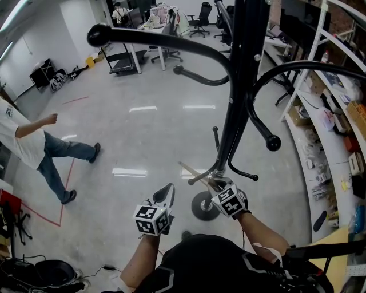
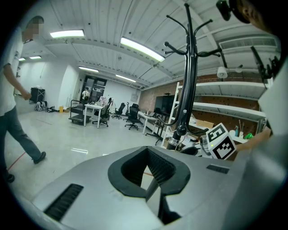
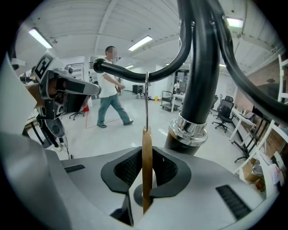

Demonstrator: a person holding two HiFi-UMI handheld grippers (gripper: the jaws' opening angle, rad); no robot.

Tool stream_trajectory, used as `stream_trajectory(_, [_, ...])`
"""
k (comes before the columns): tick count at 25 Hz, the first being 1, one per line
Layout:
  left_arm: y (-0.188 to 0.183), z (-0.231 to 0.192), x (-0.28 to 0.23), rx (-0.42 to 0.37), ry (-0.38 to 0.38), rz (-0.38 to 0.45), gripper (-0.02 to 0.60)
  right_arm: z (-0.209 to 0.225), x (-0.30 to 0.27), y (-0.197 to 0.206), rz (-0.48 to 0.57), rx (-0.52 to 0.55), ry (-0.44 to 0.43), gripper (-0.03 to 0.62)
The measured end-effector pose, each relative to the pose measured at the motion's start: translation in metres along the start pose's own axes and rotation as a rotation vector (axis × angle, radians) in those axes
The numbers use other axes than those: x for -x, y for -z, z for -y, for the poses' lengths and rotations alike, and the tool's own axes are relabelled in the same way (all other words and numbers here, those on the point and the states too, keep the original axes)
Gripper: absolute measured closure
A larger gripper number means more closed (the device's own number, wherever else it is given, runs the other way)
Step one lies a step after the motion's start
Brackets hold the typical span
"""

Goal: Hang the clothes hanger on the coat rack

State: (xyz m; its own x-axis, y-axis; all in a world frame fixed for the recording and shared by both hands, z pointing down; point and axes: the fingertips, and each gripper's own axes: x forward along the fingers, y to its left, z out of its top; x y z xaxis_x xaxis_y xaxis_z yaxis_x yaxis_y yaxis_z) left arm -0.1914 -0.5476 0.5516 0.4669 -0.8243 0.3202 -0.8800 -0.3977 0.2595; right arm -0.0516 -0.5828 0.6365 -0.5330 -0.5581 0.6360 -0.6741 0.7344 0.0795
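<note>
Clothes hanger [image 3: 146,166], a wooden one seen edge-on in the right gripper view, stands upright between the jaws of the right gripper [image 3: 144,179], which are closed on its lower part. Its thin metal hook [image 3: 146,99] rises straight up to a curved black arm [image 3: 130,74] of the coat rack [image 3: 200,76]. The top of the wire meets the arm's outline, but whether it rests on the arm cannot be told. The arm ends in a ball knob [image 3: 96,66] off to the left. Just right of the hanger, the rack's pole carries a chrome collar [image 3: 189,130].

In the head view the hanger's wooden bars sit low beside the pole, just above the rack's round base [image 1: 203,206]. The longer upper arms of the rack spread out close to the camera.

The left gripper [image 1: 167,191] is beside the right one, apart from the rack and the hanger. In its own view its jaws are drawn together with nothing between them, and the floor [image 1: 143,131] shows beyond.

A person [image 1: 34,146] in a white shirt and jeans walks across the glossy grey floor, well apart from the rack. White shelves [image 1: 320,109] holding assorted items line the right side, and office chairs [image 1: 203,17] stand at the far end of the room.
</note>
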Motion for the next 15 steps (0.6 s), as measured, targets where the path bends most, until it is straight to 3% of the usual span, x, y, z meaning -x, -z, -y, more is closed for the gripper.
stream_trajectory(8, [0.001,-0.002,0.007,0.007,-0.013,0.002,0.581,-0.005,0.003,-0.003,0.004,0.004,-0.023,0.534])
stream_trajectory(15, [-0.001,0.0,0.014,0.014,-0.023,0.017,0.581,0.0,0.023,-0.014,0.076,0.018,0.004,0.534])
